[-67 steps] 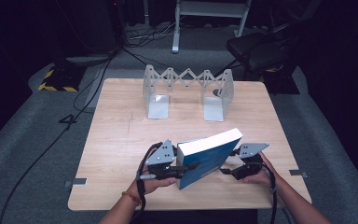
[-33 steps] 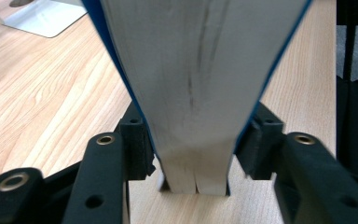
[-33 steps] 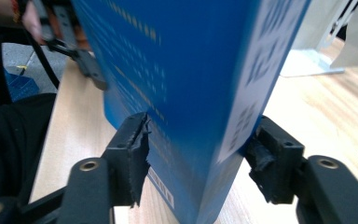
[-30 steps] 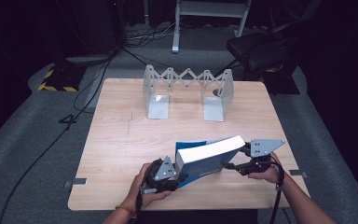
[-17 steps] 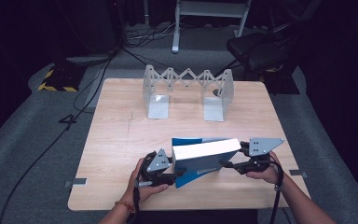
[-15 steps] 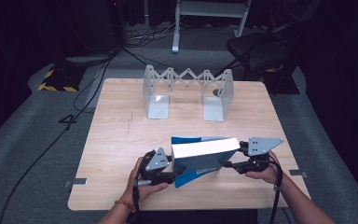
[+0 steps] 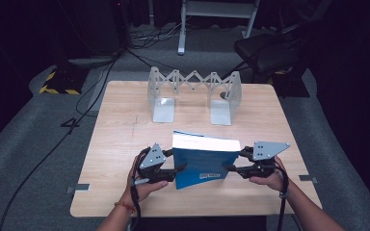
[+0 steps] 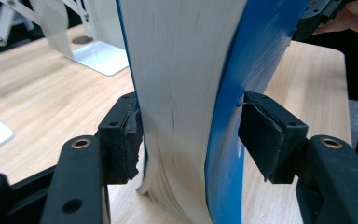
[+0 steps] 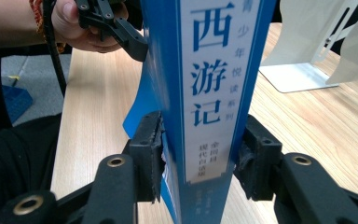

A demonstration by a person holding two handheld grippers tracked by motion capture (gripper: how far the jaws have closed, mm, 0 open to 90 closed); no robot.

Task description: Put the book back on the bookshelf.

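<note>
A thick blue book [image 7: 202,166] stands upright on the wooden table [image 7: 120,139], white page edge up. Its spine [image 9: 209,93] bears Chinese characters. My right gripper [image 7: 237,161] is shut on the spine end; its jaws have just been closing, and both pads [image 9: 151,144] press the covers. My left gripper [image 7: 176,161] straddles the fore edge [image 8: 182,93]. Its jaws have just been opening and stand open around the book. One pad rests at the back cover, and the front cover [image 8: 228,116] bows out to the other pad's tip.
A grey metal expanding book rack [image 7: 192,94] with two upright end plates stands at the back middle of the table. A dark chair [image 7: 274,48] and cables lie on the floor beyond. Bare tabletop lies between book and rack.
The book has gone from tilted, right end high, to level and upright. The left gripper has shifted up and rightward along the fore edge. The right gripper has stayed in place.
</note>
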